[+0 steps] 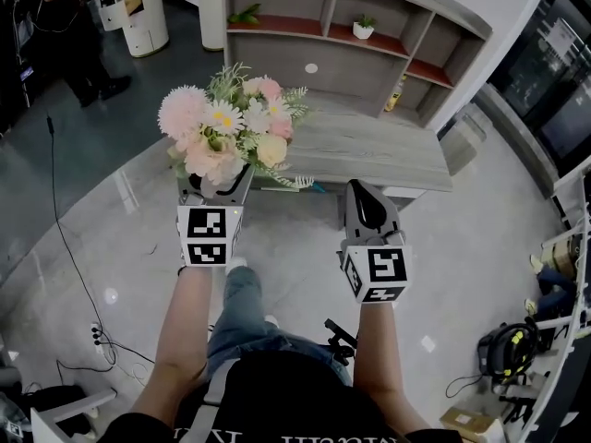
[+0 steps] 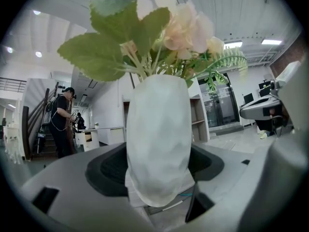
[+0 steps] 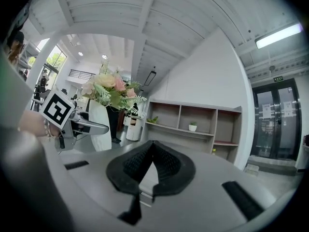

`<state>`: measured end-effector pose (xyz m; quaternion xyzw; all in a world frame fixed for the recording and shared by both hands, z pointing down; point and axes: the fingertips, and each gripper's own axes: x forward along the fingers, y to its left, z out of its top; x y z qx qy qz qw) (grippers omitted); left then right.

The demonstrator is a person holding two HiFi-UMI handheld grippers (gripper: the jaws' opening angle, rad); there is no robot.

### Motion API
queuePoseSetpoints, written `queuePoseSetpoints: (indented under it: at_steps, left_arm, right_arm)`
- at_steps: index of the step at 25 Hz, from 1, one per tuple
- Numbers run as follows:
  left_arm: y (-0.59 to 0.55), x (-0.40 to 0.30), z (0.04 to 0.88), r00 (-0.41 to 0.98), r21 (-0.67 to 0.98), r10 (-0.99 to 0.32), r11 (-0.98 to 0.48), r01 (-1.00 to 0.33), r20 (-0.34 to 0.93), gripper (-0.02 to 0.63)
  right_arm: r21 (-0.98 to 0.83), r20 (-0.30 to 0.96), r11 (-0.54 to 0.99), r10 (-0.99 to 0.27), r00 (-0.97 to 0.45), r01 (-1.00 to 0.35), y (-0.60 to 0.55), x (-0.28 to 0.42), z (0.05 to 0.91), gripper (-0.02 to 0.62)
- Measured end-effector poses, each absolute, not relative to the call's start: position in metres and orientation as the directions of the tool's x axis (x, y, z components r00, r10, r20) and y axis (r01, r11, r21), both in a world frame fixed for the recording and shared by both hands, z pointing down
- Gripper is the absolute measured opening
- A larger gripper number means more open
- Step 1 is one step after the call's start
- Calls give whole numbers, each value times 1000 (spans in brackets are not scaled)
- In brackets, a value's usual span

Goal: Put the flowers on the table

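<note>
While a person in dark clothes point(image 1: 74, 26) stands far off at the left, the left claw point(image 1: 215, 190) is clenched on a white, dimpled vase point(image 2: 157, 139) — its dark pads press the vase's sides, and the vase stands upright. A bouquet of pink, cream and white flowers point(image 1: 226, 132) with green leaves rises from it and, in the head view, overlaps the left end of the long grey wood-grain counter point(image 1: 379, 150); the vase is held in the air, not set down. Further right, the right claw point(image 1: 365, 192) points level toward the counter's near edge — jaws closed tip to tip on nothing. Beyond the counter stands a grey open shelf unit point(image 1: 388, 58) carrying a small potted plant point(image 1: 364, 28).
</note>
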<state>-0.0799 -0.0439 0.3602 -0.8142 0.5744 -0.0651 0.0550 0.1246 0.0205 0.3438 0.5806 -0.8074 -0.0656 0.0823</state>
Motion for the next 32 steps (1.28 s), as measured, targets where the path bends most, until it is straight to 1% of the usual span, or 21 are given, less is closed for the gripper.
queuePoseSetpoints:
  at_steps: [5, 9, 18, 27, 32]
  left_arm:
    - [-63, -78, 367, 352, -162, -935, -355, -921, 47, 361]
    - [-101, -55, 360, 380, -168, -924, -383, -908, 50, 360]
    - [-186, -32, 360, 456, -188, -887, -460, -868, 70, 360]
    - [-281, -16, 384, 519, -148, -847, -531, -834, 114, 361]
    - [-327, -2, 411, 570, -153, -810, -586, -795, 140, 362]
  right_arm:
    - [198, 53, 274, -962, -269, -941, 13, 134, 353, 15]
    - [187, 41, 245, -969, -242, -951, -18, 155, 344, 15]
    - [199, 41, 212, -977, -208, -957, -96, 161, 340, 15]
    - [205, 87, 177, -983, -162, -963, -179, 167, 353, 15]
    - [154, 109, 156, -984, -140, -976, -219, 171, 361, 15]
